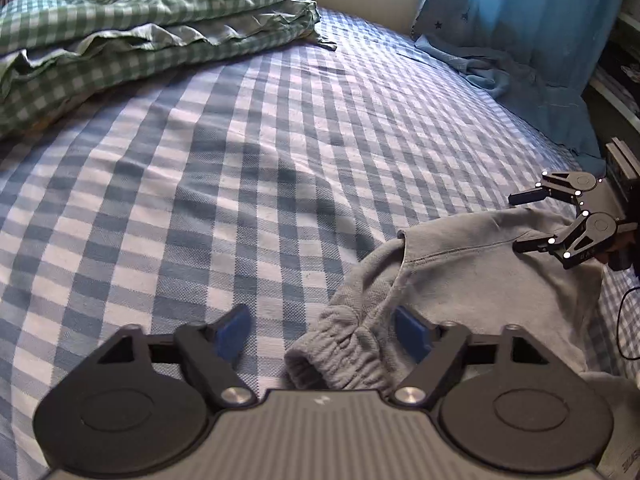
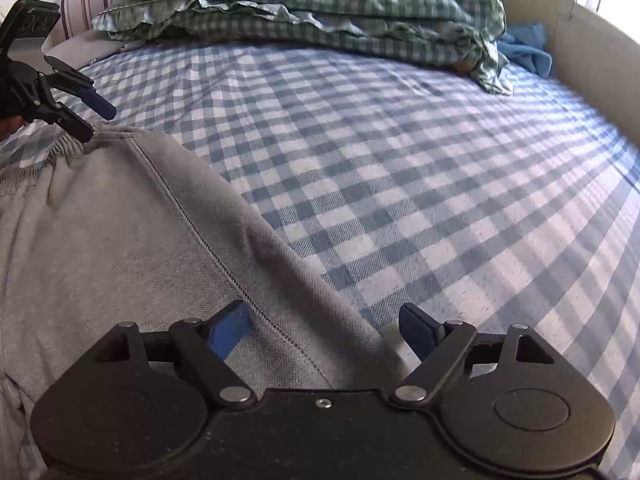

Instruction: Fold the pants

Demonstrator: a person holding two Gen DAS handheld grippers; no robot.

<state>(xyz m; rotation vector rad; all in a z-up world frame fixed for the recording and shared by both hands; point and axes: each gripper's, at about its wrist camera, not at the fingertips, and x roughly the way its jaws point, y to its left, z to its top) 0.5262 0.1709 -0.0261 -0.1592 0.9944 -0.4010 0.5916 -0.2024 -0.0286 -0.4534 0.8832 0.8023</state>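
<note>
Grey sweatpants (image 1: 460,280) lie on a blue-and-white checked bed sheet (image 1: 200,180). My left gripper (image 1: 320,334) is open, its jaws either side of the gathered elastic waistband (image 1: 336,352). In the right wrist view the pants (image 2: 120,240) spread across the lower left, with a stitched seam running diagonally. My right gripper (image 2: 324,332) is open, its jaws straddling the pants' edge. The right gripper also shows in the left wrist view (image 1: 520,222), open over the far part of the pants. The left gripper shows in the right wrist view (image 2: 94,118), open at the waistband.
A crumpled green checked duvet (image 1: 140,28) is piled at the head of the bed (image 2: 320,12). A blue curtain (image 1: 520,32) and blue cloth hang at the bed's side. A cream bed frame wall (image 2: 592,64) borders the mattress. A black cable (image 1: 624,320) runs near the edge.
</note>
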